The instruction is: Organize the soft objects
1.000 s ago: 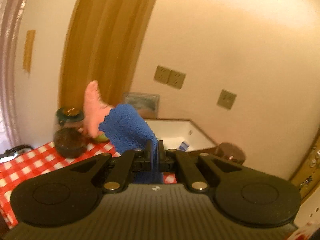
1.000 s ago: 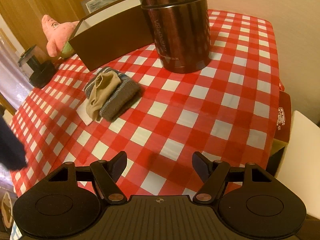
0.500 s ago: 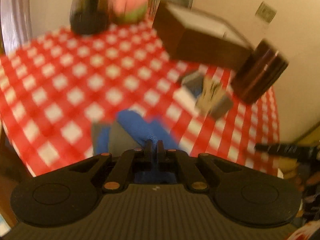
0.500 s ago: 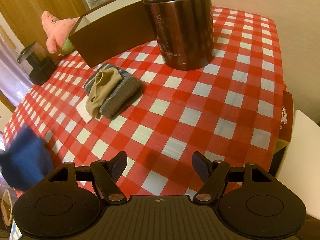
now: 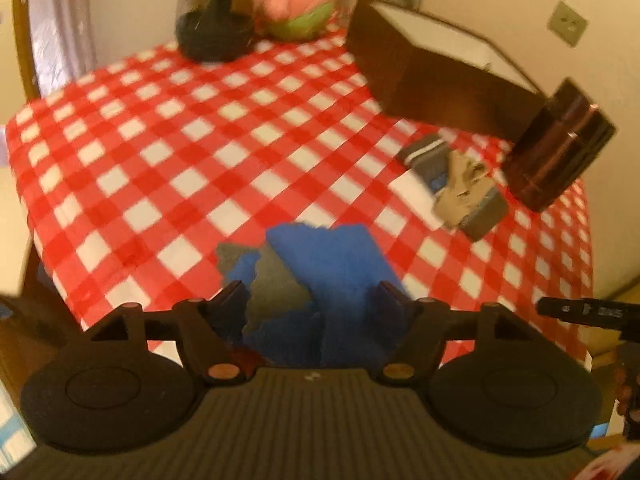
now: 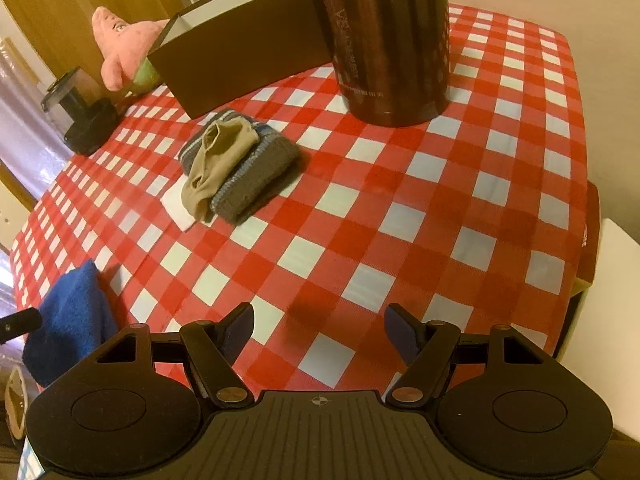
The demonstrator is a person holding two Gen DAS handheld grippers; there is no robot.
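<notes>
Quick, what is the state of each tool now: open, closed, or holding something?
Left tool: open, holding nothing; the blue cloth lies between its fingers on the table.
Right tool: open, empty.

Towel (image 5: 332, 280) lies at table (image 5: 160, 152) near edge; sock pile (image 6: 236, 164) sits mid-table before box (image 6: 240, 64), flask (image 6: 384, 40) right of box, plush toy (image 6: 124, 46) behind its left end.

My right tongs (image 6: 319, 334) hang with jaws spread over the checkered bench (image 6: 400, 208), nothing between them. Ahead and left lies a tan sock (image 6: 218, 162) on a grey folded cloth (image 6: 256, 176). Far left sits a blue towel (image 6: 72, 320); a brown flask (image 6: 384, 40) stands ahead.
</notes>
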